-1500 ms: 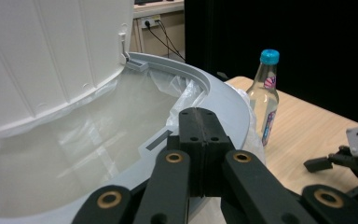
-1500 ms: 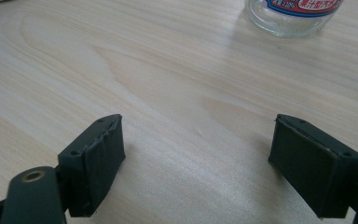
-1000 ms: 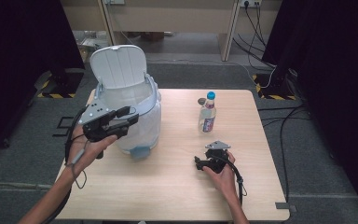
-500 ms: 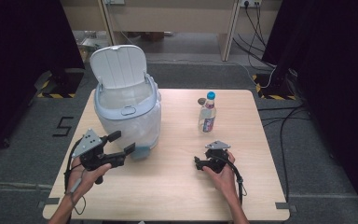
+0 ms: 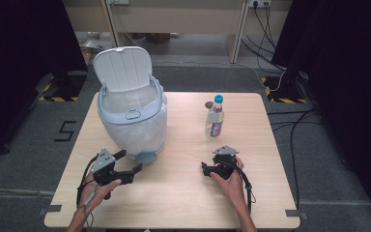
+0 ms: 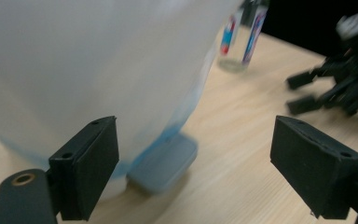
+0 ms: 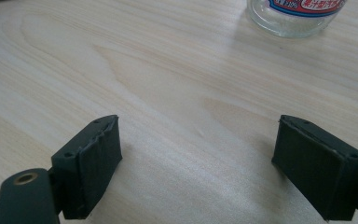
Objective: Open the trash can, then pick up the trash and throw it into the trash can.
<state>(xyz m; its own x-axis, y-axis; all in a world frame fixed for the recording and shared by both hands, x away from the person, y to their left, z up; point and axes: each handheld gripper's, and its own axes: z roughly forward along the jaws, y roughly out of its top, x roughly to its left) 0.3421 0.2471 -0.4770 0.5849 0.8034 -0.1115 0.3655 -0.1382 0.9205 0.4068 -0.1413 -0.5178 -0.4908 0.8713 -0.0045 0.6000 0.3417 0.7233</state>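
A white pedal bin [image 5: 133, 116] with a clear liner stands on the left of the wooden table [image 5: 183, 193], its lid [image 5: 123, 67] tipped up. My left gripper [image 5: 129, 162] sits low in front of the bin, by its blue pedal [image 5: 145, 157]. Its jaws have just been opening and hold nothing. In the left gripper view the gripper [image 6: 196, 172] faces the bin wall [image 6: 98, 70] and the pedal [image 6: 165, 161]. A clear bottle [image 5: 215, 118] with a blue cap stands right of centre. My right gripper [image 5: 208, 164] rests open on the table below it, and the right gripper view [image 7: 198, 168] has bare wood between the jaws.
A small dark round thing [image 5: 208, 104] lies beside the bottle. The bottle's base [image 7: 298, 14] is just ahead of the right gripper. The right gripper [image 6: 303, 92] is off to the right in the left gripper view. Cables [image 5: 290, 123] trail on the floor right of the table.
The left gripper has dropped from the bin's front rim to table height by the pedal, and its jaws have spread wider. The right gripper, the bottle and the bin lid have stayed put.
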